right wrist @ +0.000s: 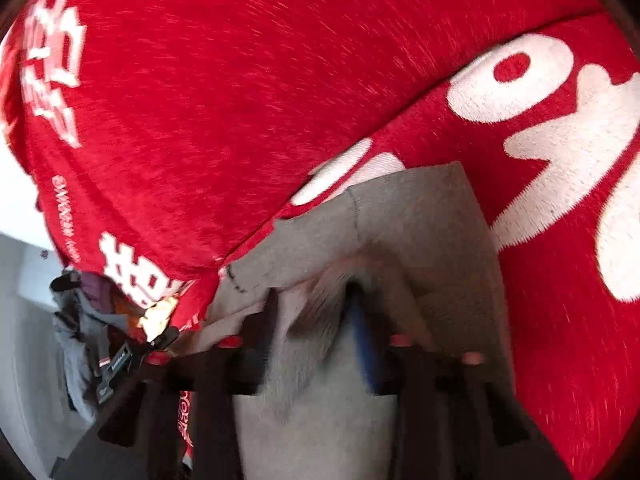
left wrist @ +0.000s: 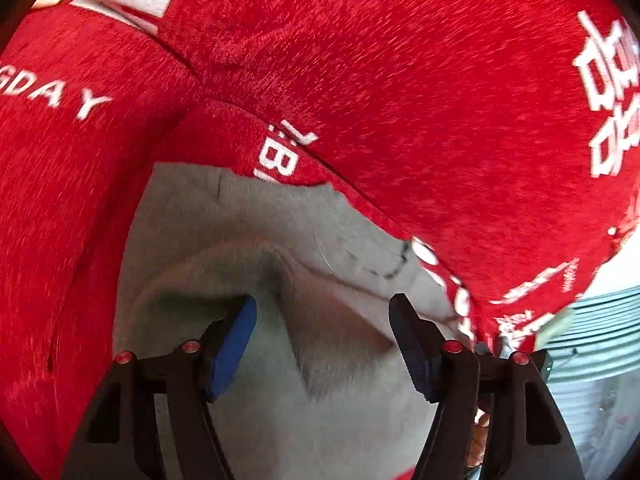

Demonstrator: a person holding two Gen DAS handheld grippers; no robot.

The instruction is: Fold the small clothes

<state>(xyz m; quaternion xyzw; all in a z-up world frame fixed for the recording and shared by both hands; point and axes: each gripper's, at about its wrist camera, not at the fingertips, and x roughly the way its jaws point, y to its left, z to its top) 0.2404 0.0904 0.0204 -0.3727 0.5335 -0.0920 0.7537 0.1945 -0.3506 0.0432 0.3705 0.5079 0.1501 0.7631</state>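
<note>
While spread over the red cloth [left wrist: 360, 60], grey garment [left wrist: 280, 220] between both gaping, empty-handed tongs [left wrist: 322, 320] [right wrist: 316, 312].

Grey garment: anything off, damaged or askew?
No damage visible. The grey garment is bunched into a raised ridge between the open pads of the left claw, not flat. The right claw shows the same bunching. It lies on a red printed cloth. Both views are motion-blurred.

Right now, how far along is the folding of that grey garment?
Looks partly done: the grey garment lies doubled over itself on the red blanket. In hand: nothing, left gripper and right gripper stand open over it. Left: further folds, plus the clothes pile beyond.
</note>
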